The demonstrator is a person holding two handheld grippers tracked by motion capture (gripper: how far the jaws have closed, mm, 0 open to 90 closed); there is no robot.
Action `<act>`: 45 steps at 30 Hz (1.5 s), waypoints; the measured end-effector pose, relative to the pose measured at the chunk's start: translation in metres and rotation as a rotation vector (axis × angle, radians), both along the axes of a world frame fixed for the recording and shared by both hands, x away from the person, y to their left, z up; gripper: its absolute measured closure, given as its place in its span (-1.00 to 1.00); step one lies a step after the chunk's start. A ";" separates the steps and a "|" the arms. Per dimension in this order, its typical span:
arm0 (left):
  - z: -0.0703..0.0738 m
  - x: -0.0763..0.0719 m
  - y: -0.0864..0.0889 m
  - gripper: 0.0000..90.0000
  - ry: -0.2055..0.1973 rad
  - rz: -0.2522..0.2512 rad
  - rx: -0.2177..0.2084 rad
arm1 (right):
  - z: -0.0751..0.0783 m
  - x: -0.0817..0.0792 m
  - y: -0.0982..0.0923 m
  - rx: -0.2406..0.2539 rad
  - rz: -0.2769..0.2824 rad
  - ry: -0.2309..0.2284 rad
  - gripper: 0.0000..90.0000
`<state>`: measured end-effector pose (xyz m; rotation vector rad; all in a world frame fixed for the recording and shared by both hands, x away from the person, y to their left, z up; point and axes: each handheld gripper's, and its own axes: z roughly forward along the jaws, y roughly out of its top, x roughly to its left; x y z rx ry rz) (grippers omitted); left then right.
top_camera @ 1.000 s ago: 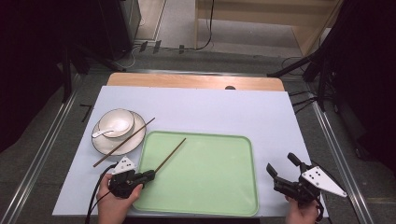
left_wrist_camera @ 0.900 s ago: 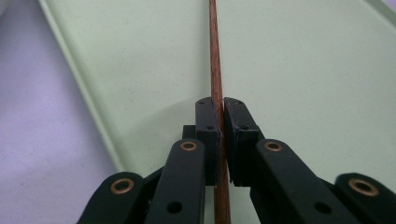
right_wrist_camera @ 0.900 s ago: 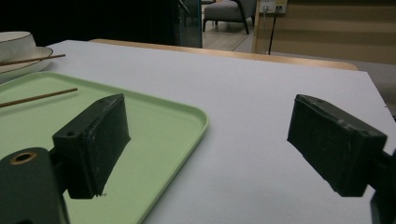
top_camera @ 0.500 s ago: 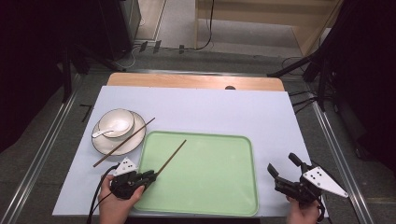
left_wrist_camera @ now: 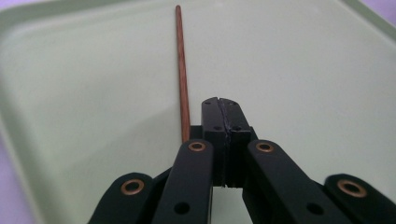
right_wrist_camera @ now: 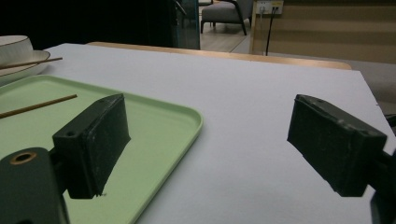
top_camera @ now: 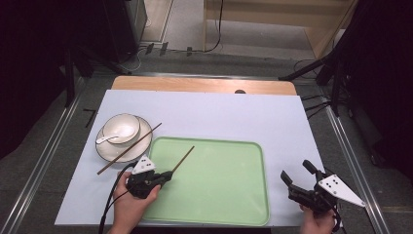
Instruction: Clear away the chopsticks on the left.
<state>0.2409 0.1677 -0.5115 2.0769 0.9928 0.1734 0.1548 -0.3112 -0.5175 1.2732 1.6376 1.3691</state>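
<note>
Nearest me, my left gripper point(left_wrist_camera: 219, 100) has its jaws pressed flat together; they have just been closing, and I see nothing between the pads. The thin brown wooden chopstick point(left_wrist_camera: 182, 79) runs alongside the left jaw, its near end slipping out of sight under the linkage. It may be touching the jaw's side there, but I cannot tell. From the high view it lies slanted over the near-left part of the pale green plastic tray point(top_camera: 219, 195), its far tip pointing up and to the right.

My right gripper point(top_camera: 296, 169) hovers over the tabletop point(top_camera: 219, 112) just off the tray's right rim, jaws spread wide and empty.

I judge the stick light, stiff and smooth, so it is likely to roll or skate on the slick tray. I would pinch it across its width near the thicker near end, square to the pads.

Farther left, a second brown chopstick point(top_camera: 129, 148) leans across the white gold-rimmed plate point(top_camera: 104, 148), which carries a white bowl point(top_camera: 127, 122) and white spoon point(top_camera: 111, 138).
</note>
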 end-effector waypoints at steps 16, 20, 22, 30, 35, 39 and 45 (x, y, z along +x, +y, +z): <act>-0.009 0.032 -0.017 1.00 0.037 0.048 0.085 | -0.002 -0.001 -0.002 0.003 0.002 0.005 -0.71; -0.007 0.035 -0.004 1.00 0.056 0.094 0.087 | -0.001 0.000 -0.001 0.001 0.003 0.005 -0.71; -0.007 0.036 0.000 1.00 0.057 0.104 0.087 | -0.001 0.000 -0.001 -0.001 0.004 0.005 -0.71; -0.009 0.034 0.022 1.00 0.052 0.149 0.057 | -0.002 0.000 0.000 -0.002 0.003 0.007 -0.71; -0.011 0.028 0.026 1.00 0.029 0.143 0.042 | -0.002 0.000 0.000 0.000 0.003 0.008 -0.71; -0.011 0.028 0.026 1.00 0.028 0.138 0.041 | -0.002 0.000 0.001 0.000 0.003 0.009 -0.71; -0.011 0.028 0.026 0.85 0.020 0.123 0.024 | -0.003 0.001 0.001 -0.002 0.006 0.010 -0.71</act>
